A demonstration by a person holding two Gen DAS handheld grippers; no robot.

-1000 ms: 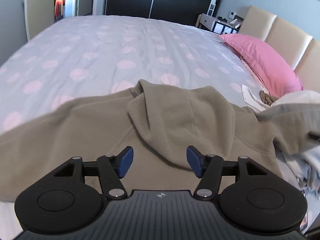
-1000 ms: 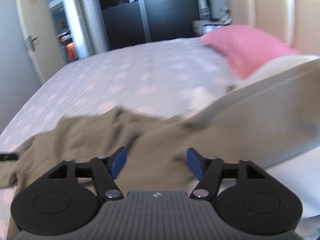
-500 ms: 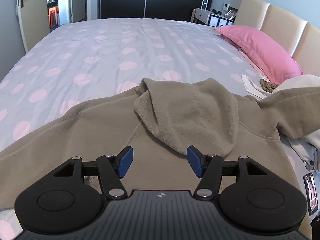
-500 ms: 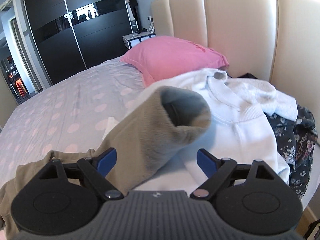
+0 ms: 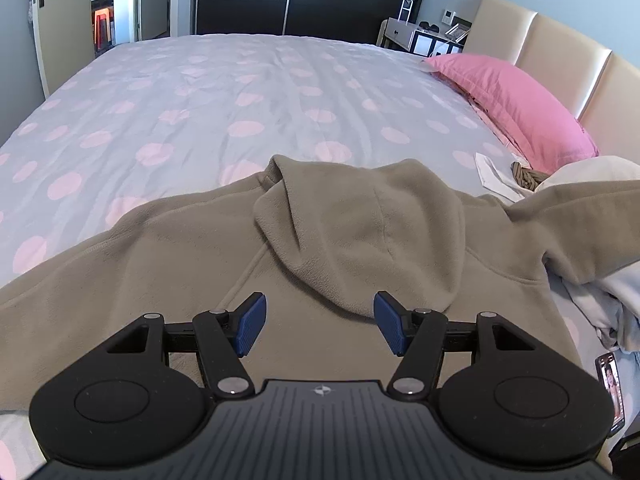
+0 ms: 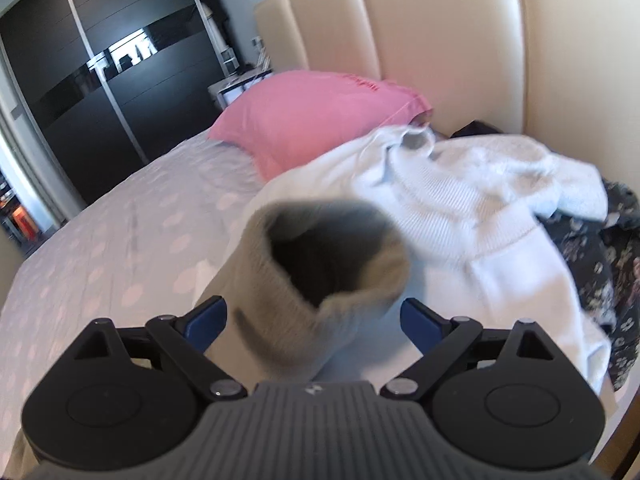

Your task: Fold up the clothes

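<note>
Khaki hoodie [image 5: 360, 240] lies crosswise; its cuff [image 6: 320, 280] gapes between the right gripper's [image 6: 316, 316] opening jaws.

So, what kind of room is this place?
Most likely a home bedroom: a bed with a dotted cover, a pink pillow against a padded headboard, and a dark sliding wardrobe.
</note>
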